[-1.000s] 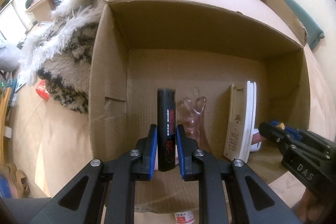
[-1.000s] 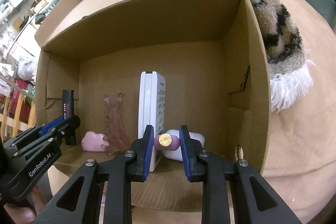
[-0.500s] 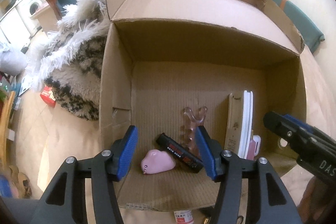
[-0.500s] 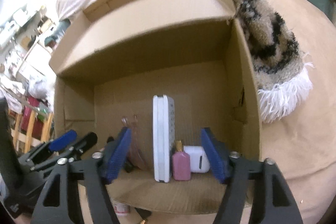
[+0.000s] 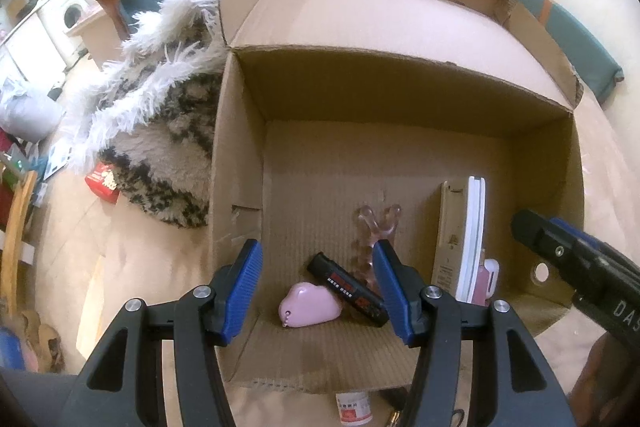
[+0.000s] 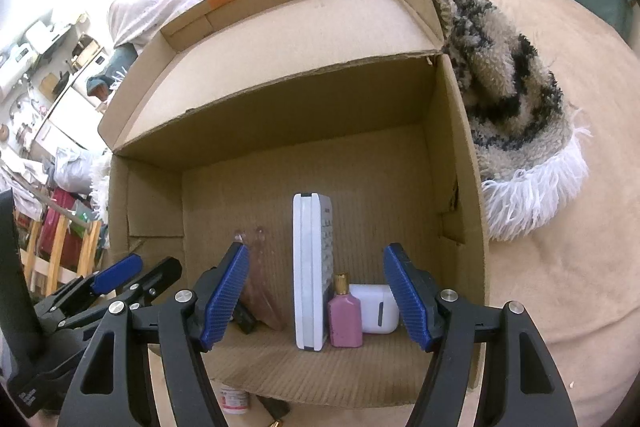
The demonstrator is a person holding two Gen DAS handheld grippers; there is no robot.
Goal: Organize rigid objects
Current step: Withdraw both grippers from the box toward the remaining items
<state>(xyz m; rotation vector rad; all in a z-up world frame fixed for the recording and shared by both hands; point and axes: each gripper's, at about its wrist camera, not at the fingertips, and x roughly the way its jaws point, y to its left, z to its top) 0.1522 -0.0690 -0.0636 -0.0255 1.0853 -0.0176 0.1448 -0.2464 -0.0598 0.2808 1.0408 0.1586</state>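
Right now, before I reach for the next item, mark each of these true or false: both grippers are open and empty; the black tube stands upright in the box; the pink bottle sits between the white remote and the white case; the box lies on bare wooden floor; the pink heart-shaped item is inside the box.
1. Both the left gripper and the right gripper are open and empty: true.
2. The black tube stands upright: false, it lies tilted against the pink heart-shaped item.
3. The pink bottle sits between the white remote and the white case: true.
4. The cardboard box lies on bare wooden floor: false, it rests on a beige cloth surface.
5. The heart-shaped item is inside the box: true.
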